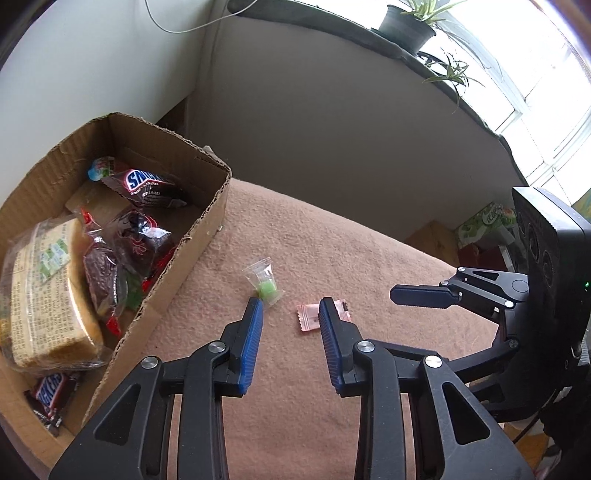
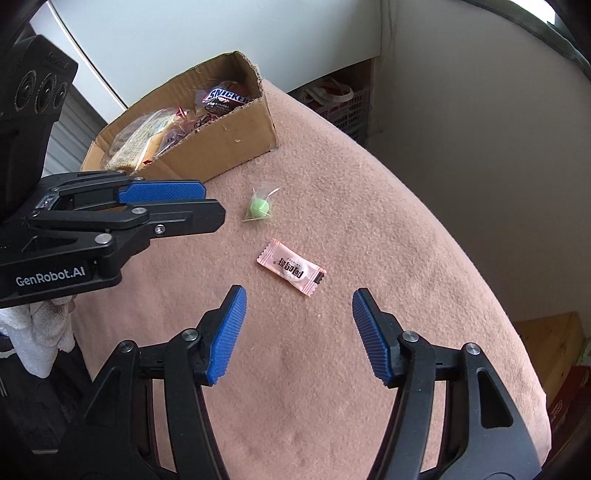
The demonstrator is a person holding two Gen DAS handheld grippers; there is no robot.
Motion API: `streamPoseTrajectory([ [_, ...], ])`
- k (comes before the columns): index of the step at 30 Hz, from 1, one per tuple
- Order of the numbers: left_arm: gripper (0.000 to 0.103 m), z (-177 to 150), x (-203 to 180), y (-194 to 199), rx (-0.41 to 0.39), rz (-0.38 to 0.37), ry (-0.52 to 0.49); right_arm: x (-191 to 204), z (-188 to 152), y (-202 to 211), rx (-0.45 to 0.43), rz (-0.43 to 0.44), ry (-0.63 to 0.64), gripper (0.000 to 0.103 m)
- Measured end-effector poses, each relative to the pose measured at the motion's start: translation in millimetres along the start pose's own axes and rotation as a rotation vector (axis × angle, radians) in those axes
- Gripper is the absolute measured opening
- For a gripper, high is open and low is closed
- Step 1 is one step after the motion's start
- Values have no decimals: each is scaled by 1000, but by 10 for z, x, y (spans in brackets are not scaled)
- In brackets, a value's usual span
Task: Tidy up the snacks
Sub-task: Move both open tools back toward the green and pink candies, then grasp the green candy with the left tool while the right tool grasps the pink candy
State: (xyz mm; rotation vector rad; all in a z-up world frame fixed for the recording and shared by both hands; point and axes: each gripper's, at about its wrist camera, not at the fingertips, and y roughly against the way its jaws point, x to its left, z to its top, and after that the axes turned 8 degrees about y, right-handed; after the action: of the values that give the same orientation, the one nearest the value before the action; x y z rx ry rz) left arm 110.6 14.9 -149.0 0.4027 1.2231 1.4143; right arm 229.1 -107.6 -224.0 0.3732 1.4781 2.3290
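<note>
1. Two tongs, both angled down over the desk. The left tongs (image 1: 291,308) stand narrowly parted with nothing between the pads; the right tongs (image 2: 298,301) stand moderately wide, also holding nothing.
2. Left tongs, tip placement: one blue fingertip (image 1: 256,306) lies just beside the green candy (image 1: 266,288) in its clear wrapper; the other overlaps the edge of the pink sachet (image 1: 308,319) in this view. Whether either touches cannot be told.
3. Right tongs, placement: hovering near the pink sachet (image 2: 291,270), which lies just beyond the gap between the tips and apart from both.
4. Green candy (image 2: 258,207): on the desk between the pink sachet and the cardboard box (image 2: 221,147).
5. Left-wrist view only: the inside of the cardboard box (image 1: 207,218), with two Snickers bars (image 1: 147,184), a wrapped cake slice (image 1: 48,295) and dark red-trimmed packets (image 1: 140,240); also potted plants (image 1: 410,22) on a windowsill.
6. Right-wrist view only: the print on the pink sachet, the box's outer wall, a white basket (image 2: 340,103) on the floor, and a white glove (image 2: 44,325) behind the left tongs.
7. Surface: desk (image 2: 369,350) covered in a fuzzy salmon-pink cloth, rounded at its edge.
8. Room: pale walls, bright window at the right of the left-wrist view.
</note>
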Motion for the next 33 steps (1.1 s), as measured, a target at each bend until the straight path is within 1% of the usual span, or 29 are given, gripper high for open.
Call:
streamPoseTrajectory([
  [2, 30, 8, 22, -39, -2, 9, 11, 21, 42, -42, 0, 29, 36, 62],
  [4, 30, 21, 46, -67, 2, 17, 19, 53, 89, -109, 9, 49, 74, 56],
  [7, 30, 23, 90, -77, 5, 23, 28, 82, 157, -231, 24, 70, 117, 53],
  [14, 30, 33, 159, -92, 11, 22, 27, 86, 257, -438, 52, 69, 161, 52],
  [15, 30, 39, 164, -96, 11, 22, 29, 87, 254, -465, 60, 75, 162, 49],
  [17, 30, 51, 176, -112, 14, 21, 33, 96, 245, -475, 62, 71, 163, 47],
  [19, 30, 55, 197, -119, 18, 19, 34, 82, 220, -466, 68, 77, 144, 42],
  [21, 30, 54, 196, -134, 22, 17, 29, 75, 177, -458, 69, 72, 128, 33],
  [24, 30, 66, 155, -186, 29, 16, 26, 37, 128, -442, 65, 47, 91, 22],
  [25, 30, 64, 150, -197, 31, 18, 26, 22, 119, -430, 65, 41, 75, 21],
  [33, 30, 87, 60, -366, 64, 27, 12, -145, -51, -351, 47, -18, -53, 21],
])
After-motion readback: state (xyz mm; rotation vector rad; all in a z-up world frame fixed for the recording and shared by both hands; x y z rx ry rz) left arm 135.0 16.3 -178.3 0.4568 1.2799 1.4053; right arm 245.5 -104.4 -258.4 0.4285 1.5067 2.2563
